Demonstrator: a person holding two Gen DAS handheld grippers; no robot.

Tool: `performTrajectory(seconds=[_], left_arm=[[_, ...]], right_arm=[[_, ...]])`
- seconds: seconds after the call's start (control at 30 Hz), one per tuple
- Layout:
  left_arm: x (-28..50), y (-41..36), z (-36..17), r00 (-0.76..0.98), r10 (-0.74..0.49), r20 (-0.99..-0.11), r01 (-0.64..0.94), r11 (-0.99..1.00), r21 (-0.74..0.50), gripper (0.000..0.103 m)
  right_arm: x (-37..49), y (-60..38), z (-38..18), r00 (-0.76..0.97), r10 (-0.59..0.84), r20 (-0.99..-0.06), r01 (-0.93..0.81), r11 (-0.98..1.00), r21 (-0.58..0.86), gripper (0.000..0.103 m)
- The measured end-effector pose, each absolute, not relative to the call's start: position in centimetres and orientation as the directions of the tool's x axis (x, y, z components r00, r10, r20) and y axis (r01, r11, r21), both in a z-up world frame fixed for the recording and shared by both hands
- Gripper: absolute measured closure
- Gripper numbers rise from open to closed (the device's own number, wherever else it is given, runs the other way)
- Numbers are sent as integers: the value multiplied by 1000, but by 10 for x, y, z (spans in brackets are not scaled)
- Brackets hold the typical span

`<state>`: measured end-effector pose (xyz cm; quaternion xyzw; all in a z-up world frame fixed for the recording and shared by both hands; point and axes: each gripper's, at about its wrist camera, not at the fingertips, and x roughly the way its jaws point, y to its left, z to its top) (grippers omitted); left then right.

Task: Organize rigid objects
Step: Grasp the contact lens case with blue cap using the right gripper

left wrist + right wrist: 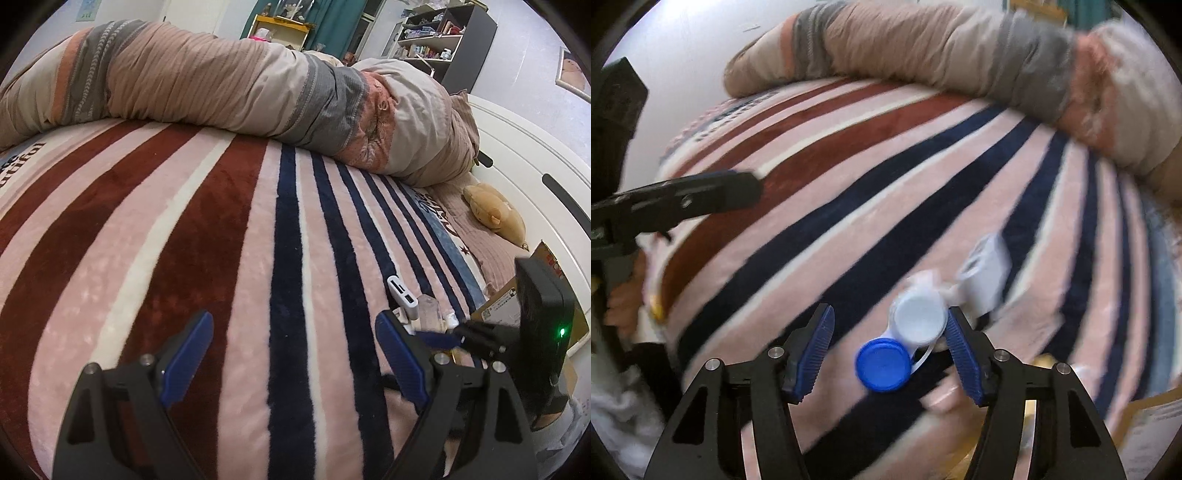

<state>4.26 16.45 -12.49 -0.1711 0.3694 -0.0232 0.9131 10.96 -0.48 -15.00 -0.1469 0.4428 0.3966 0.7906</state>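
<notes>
Lens case between the right tool's spread fingers

Right tool (888, 354) gapes around the blue-and-white lens case (901, 345), low centre; white cap touches its right pad. Left tool (293, 360) gapes over the bed blanket (147, 229).

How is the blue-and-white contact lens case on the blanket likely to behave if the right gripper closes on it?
The contact lens case looks like small hard plastic, so probably stiff and light. Its round caps may slip or twist between the right gripper pads. Lying flat on the plush striped blanket, it seems unlikely to roll, though it may sink in slightly.
</notes>
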Motion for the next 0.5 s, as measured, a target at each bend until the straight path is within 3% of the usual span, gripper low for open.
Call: performTrajectory(seconds=[0.1,0.17,0.23,0.37,0.5], left_arm=[[41,165,-125,728,-178,-662,-78,938,-337,15],[41,165,-124,729,-181,-660,-73,938,-338,15],[41,164,-124,729,-184,-660,-69,938,-338,15],[42,163,-125,725,-182,-664,-69,940,-334,15],[42,164,-125,725,-181,-664,-76,938,-338,15]], right_arm=[[98,-5,-149,285,515,-809,-780,615,117,45],[92,-5,-149,258,530,-808,-787,600,142,60],[87,-1,-151,233,521,-821,-800,583,143,66],[88,0,-155,357,394,-847,-743,669,-1,71],[84,-2,-147,416,369,-831,-722,689,-56,71]])
